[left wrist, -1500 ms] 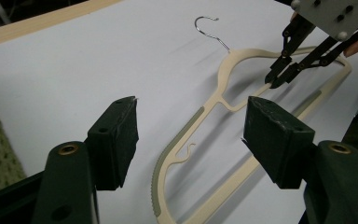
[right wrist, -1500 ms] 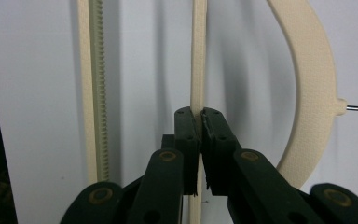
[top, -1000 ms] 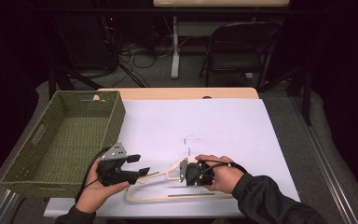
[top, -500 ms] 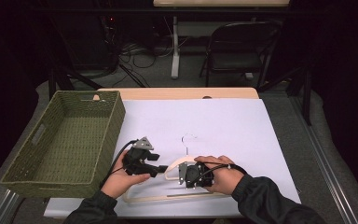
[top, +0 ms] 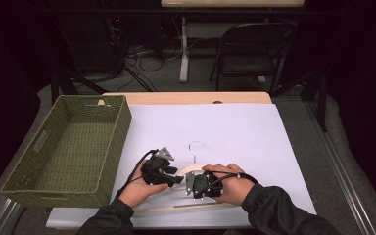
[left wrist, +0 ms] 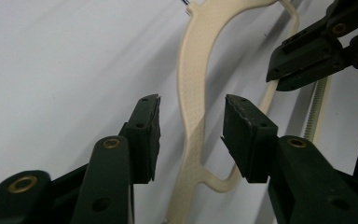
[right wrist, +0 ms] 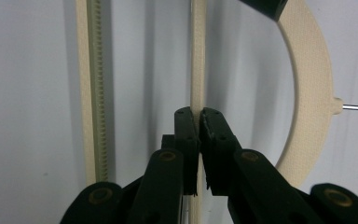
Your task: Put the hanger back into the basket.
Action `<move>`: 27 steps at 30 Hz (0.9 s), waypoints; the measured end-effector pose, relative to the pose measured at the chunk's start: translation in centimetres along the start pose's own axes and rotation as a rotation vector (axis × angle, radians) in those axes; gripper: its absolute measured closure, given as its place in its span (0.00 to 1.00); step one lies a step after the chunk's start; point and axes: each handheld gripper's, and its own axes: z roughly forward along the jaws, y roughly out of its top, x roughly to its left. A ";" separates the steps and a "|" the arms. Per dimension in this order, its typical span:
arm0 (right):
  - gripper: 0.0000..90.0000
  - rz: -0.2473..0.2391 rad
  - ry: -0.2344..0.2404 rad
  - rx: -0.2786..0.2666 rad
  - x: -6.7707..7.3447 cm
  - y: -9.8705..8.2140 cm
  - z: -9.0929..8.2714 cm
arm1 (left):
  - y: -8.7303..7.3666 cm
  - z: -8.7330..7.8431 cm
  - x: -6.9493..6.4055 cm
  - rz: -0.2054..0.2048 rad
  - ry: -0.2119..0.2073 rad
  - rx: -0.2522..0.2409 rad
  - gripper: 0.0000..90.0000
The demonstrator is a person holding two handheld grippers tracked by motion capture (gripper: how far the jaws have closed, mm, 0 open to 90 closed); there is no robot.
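Note:
A cream plastic hanger (top: pixel 190 169) with a metal hook (top: pixel 194 146) lies on the white table cover. My right gripper (right wrist: pixel 198 114) is shut on the hanger's thin inner bar (right wrist: pixel 197 56), beside its ribbed lower bar (right wrist: pixel 93 93). In the high view the right gripper (top: pixel 192 184) sits at the hanger's middle. My left gripper (left wrist: pixel 191 105) straddles the hanger's curved shoulder (left wrist: pixel 192 70); its jaws have just been closing, with a gap on both sides of the shoulder, so it is open. From above, the left gripper (top: pixel 174 179) meets the hanger from the left.
A green woven basket (top: pixel 122 132) stands at the table's left, close to my left forearm. The white cover (top: pixel 235 132) spreads behind the hanger. A folding chair (top: pixel 254 54) and cables are on the floor beyond the table.
My left hand has moved right from near the basket to the hanger's shoulder, and its jaws have narrowed around it. The right hand and hanger have stayed put.

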 end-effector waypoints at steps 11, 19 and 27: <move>0.95 -0.014 -0.006 -0.006 0.1 0.2 0.0 | 0.0 1.3 -0.2 0.022 0.025 0.095 0.73; 0.95 -0.010 -0.005 -0.004 0.1 0.2 0.1 | -0.1 1.2 -0.2 0.026 0.033 0.092 0.86; 0.94 0.016 0.004 -0.007 0.1 0.3 0.2 | -0.1 1.2 0.0 0.034 0.032 0.096 0.87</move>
